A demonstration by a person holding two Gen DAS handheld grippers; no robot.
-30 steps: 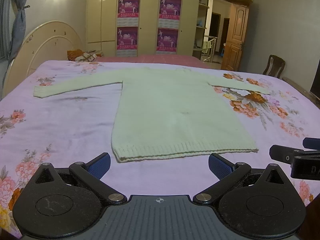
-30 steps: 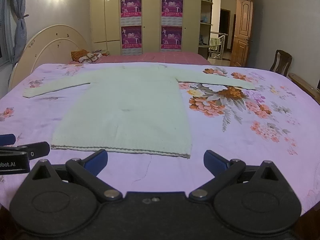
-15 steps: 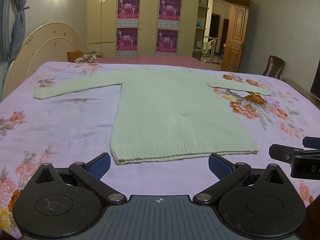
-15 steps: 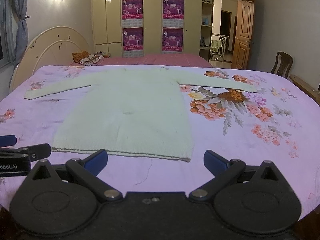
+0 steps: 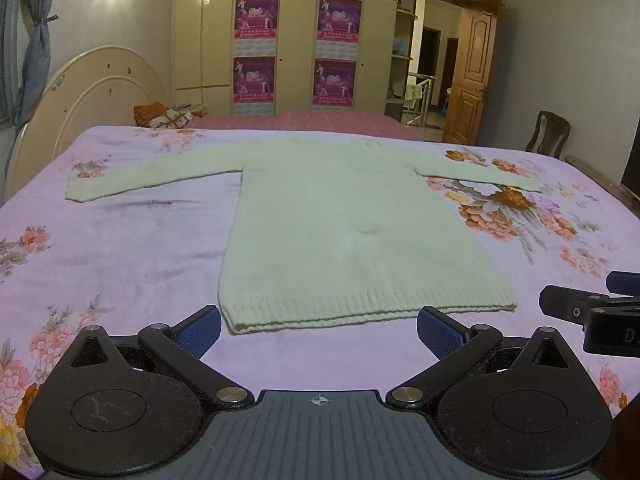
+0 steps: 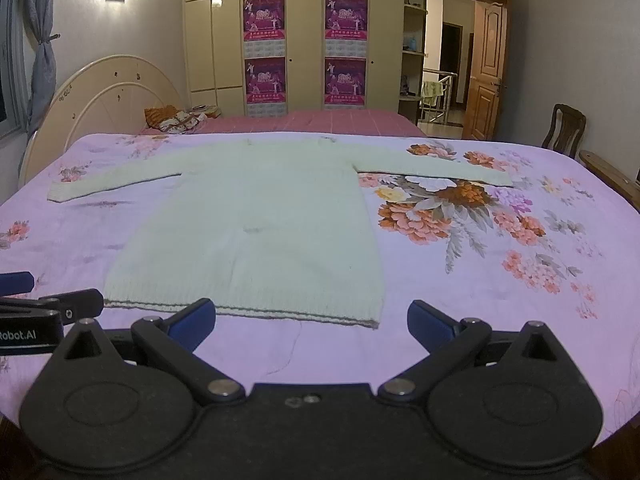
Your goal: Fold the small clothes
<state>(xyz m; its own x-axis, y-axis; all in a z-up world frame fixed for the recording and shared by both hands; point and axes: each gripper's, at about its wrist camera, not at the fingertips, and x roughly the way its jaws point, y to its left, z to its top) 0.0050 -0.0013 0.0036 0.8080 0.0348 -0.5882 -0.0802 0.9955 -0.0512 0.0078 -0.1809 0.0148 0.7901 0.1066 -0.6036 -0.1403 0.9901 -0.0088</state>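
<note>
floral bedsheet [image 5: 120, 248] | pale-green knit sweater [image 5: 352, 232] flat, sleeves spread

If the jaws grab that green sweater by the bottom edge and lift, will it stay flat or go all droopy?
Probably droopy: the sweater is soft knit lying limp and flat on the bedsheet. Its long sleeves would likely dangle. The ribbed hem looks thick, so it should pinch without slipping much.

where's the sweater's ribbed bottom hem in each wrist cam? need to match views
Left wrist view: ribbed hem runs centre to right, just beyond the open left gripper.
Right wrist view: ribbed hem sits left of centre, ahead of the open right gripper.
Shared landmark: the big orange flower print beside the sweater.
</note>
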